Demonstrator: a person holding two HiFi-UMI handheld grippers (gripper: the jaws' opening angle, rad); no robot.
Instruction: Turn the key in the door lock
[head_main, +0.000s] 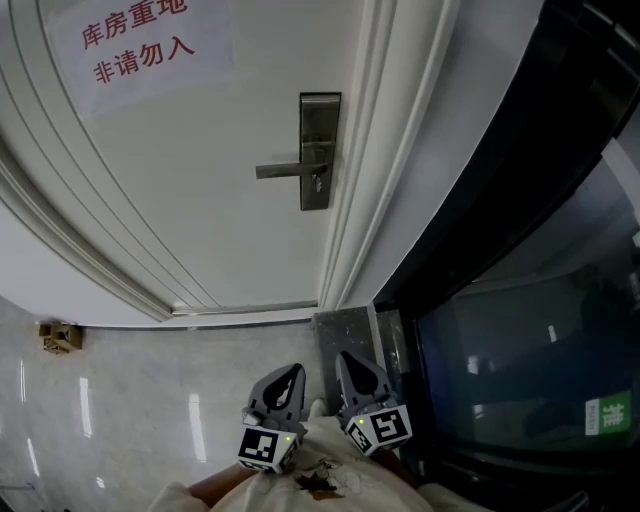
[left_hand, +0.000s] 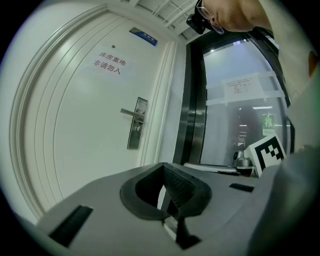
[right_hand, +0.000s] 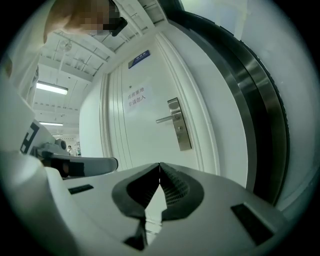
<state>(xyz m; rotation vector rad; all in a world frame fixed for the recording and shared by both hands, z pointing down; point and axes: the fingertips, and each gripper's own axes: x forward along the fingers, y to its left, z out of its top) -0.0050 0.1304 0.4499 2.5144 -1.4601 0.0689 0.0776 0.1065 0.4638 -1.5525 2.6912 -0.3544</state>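
Jaws on both tools are clenched tip to tip with nothing between them. The left gripper (left_hand: 164, 169) shows its ribbed pads closed on empty air, and the right gripper (right_hand: 159, 167) shows the same. With no key in either one, they are likely closed simply because nothing has been grasped.

In the head view the two tools sit side by side, low and close to the person's body, above the glossy floor (head_main: 130, 400). Their marker cubes (head_main: 268, 448) face the camera and their noses point roughly level toward the door (head_main: 200, 200). This looks like a resting carry ahead of an approach, not a working pose.

The lock plate (head_main: 319, 150) is well apart from both grippers. It is a narrow metal strip on the door's edge beside the frame (head_main: 375, 150), with a lever handle (head_main: 285, 170) reaching across the door face away from the frame. The keyhole (head_main: 318, 184) sits just under the lever. Something small shows there, but it is too small to tell whether a key is already in it.

A paper sign with red characters (head_main: 135, 40) hangs higher on the door, and a dark glass partition (head_main: 520, 350) stands on the far side of the frame from the door.

The turn has not begun. My judgement is that one gripper must first travel to the plate and open before it can close on the key's bow.
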